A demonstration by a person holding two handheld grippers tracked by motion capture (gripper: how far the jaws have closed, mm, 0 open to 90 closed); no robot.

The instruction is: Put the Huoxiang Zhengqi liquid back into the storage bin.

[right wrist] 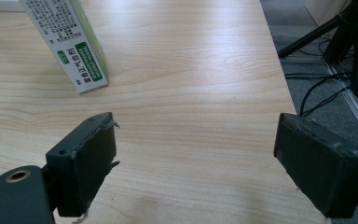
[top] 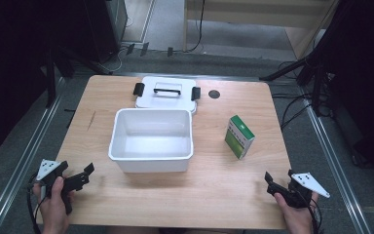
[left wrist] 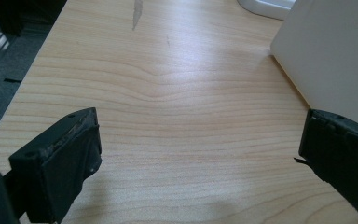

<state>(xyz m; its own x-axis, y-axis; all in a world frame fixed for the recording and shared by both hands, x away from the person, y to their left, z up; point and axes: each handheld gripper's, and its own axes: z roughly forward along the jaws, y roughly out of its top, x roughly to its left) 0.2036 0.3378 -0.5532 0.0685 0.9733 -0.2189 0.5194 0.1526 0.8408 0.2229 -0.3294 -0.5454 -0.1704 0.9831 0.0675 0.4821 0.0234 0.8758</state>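
Grippers are both parked at the near edge of the wooden table [top: 209, 190], one at each corner, and neither has anything in it. Left gripper [top: 88, 174] sits at the near left, held in the person's left hand [top: 53, 202], jaws spread wide with bare tabletop between them; its own view backs that up, lots of wood grain between the two black jaws and nothing touching the pads. Right gripper [top: 278, 176] is at the near right in the right hand [top: 297, 214], jaws wide apart too, empty as well, just table between them.

Closest thing to the right gripper is the green and white carton [top: 239, 136], some kind of medicine-style box with printed text on it. It's standing on the table to the right of the tub, tilted a bit in the high view, well ahead of the right gripper and a little to its left. In the right gripper view the carton [right wrist: 70, 44] is up in the top left, clear of both jaws.

White plastic tub [top: 151, 155] is in the middle of the table, open and empty inside. Its white lid [top: 168, 101] with black handle and black side clips lies flat right behind it, touching or nearly touching the tub's far rim, can't say which. In the left gripper view the tub's wall [left wrist: 335, 51] is off to the right, just past the right-hand jaw.
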